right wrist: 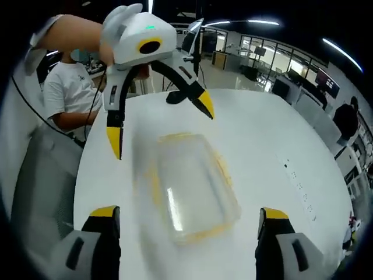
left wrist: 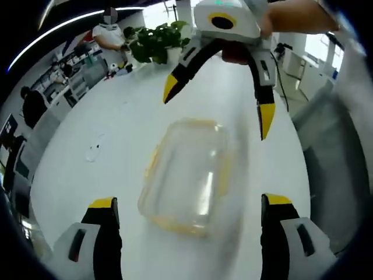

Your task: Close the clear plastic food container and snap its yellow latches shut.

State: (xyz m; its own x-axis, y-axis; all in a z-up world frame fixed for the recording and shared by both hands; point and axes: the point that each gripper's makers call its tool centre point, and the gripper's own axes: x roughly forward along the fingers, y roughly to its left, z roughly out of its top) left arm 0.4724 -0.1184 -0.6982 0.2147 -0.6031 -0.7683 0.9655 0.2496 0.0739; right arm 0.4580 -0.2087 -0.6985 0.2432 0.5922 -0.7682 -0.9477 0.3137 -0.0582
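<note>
In the left gripper view, we see our left gripper (left wrist: 189, 210) with its two yellow-tipped jaws spread wide apart and holding nothing. Straight ahead of them, between the jaws and just beyond their tips, the clear plastic container (left wrist: 186, 178) lies flat on the white table (left wrist: 105, 116), blurred, with yellow latches (left wrist: 154, 160) along its edges. Its long axis runs away from us, roughly in line with the jaws. Past its far end the right gripper (left wrist: 215, 114) hangs above the table, jaws open and empty, pointing back toward us. A potted plant (left wrist: 154, 41) stands at the far table edge. In the right gripper view, our right gripper (right wrist: 189, 224) is likewise spread and empty, with the container (right wrist: 192, 186) directly ahead between its jaws, lengthwise to them. The left gripper (right wrist: 160, 125) faces us beyond its far end. We judge both grippers about equally near, one at each short end; we cannot tell whether the lid is seated.
</note>
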